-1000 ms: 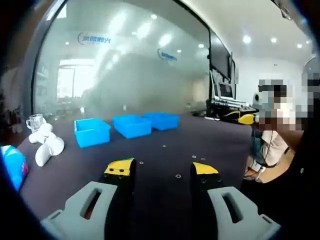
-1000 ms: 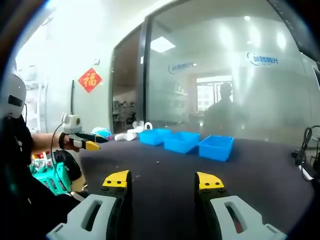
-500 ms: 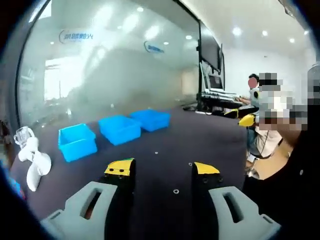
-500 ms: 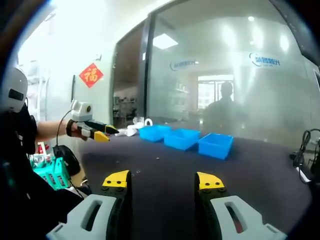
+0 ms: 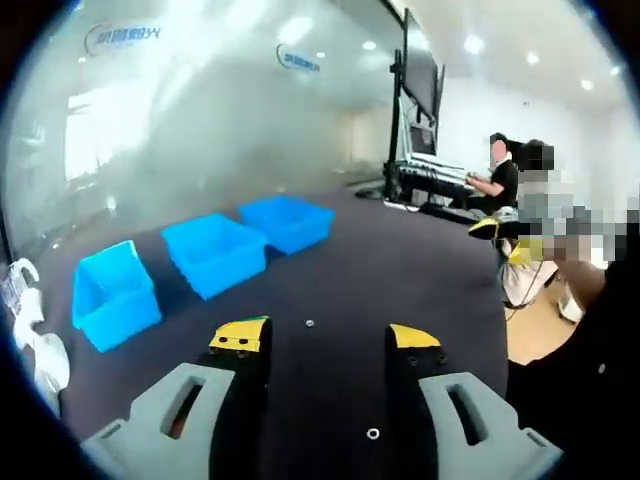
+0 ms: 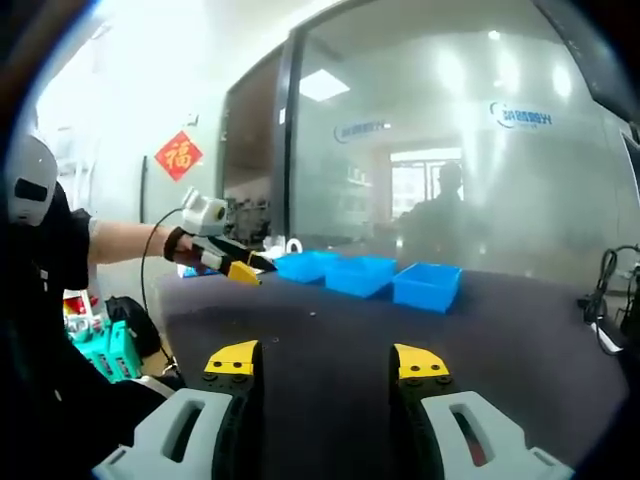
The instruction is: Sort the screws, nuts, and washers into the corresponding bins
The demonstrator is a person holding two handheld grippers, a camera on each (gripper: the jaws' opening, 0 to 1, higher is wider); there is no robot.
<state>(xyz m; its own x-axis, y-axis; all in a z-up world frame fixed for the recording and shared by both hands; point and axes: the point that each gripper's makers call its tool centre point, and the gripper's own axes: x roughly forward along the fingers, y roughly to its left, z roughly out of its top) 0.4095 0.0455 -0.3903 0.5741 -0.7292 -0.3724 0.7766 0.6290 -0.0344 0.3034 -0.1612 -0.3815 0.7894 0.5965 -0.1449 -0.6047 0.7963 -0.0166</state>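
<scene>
1. Bins (image 5: 215,250), three blue in a row, sit toward the table's (image 5: 400,270) far edge, well beyond the left gripper (image 5: 325,340).
2. A washer (image 5: 309,323) lies between its parted, empty jaws.
3. Right gripper (image 6: 325,362) hovers open, empty, level over the table.

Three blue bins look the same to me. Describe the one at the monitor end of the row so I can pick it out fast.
In the left gripper view, find the dark table and the frosted glass wall along its far edge. Three blue bins sit in a row before that glass. Yours is the end bin nearest the monitor stand; the middle bin touches it on one side only.
</scene>
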